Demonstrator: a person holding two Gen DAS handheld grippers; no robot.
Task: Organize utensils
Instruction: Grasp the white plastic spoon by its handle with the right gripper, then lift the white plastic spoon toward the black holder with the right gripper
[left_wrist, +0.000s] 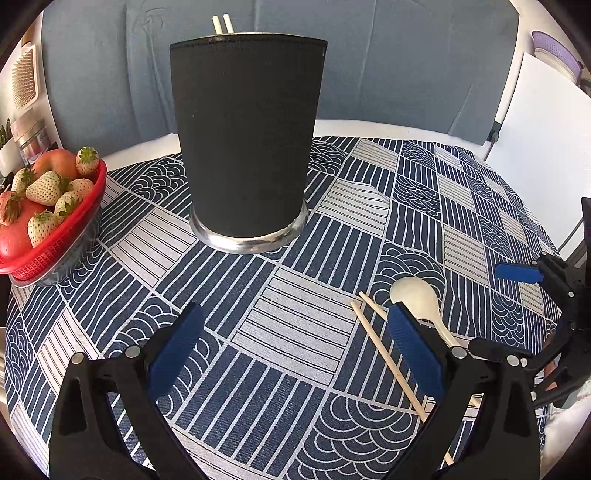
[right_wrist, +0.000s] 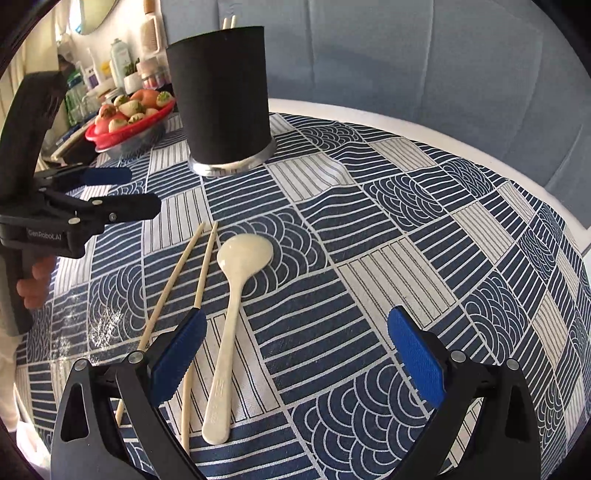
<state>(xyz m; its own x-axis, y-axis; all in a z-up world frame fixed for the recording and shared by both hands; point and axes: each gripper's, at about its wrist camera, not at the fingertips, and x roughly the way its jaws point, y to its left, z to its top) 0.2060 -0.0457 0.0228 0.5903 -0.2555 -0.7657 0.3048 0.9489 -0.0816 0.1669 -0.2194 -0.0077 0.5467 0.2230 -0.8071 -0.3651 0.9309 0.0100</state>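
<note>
In the left wrist view, a tall black cylindrical utensil holder with a silver metal base (left_wrist: 245, 136) stood upright in the upper middle of the frame on a bench covered by a navy-and-white patterned cloth (left_wrist: 295, 317). Two pale stick tips (left_wrist: 222, 24) poked above its rim. At the left edge sat a red plastic basket of strawberries and other fruit (left_wrist: 44, 206), apart from the holder. The left gripper (left_wrist: 295, 343) filled the bottom of the frame, its blue-padded fingers spread wide and grasping nothing. In the lower right lay a cream-coloured plastic spoon (left_wrist: 415, 295) and a pair of light wooden chopsticks (left_wrist: 388, 354), partly hidden behind the gripper's right finger.

In the right wrist view, the right gripper (right_wrist: 297, 350) occupied the bottom of the frame, likewise released and empty, hanging over the spoon (right_wrist: 229, 332) and chopsticks (right_wrist: 201, 280). The spoon lay flat, bowl toward the holder (right_wrist: 221, 96), handle toward the camera between the two fingers. The chopsticks lay just left of it, roughly side by side, one passing under the left blue pad. The left gripper (right_wrist: 122, 192) appeared at the left edge, held by a person's hand (right_wrist: 35, 280).
</note>
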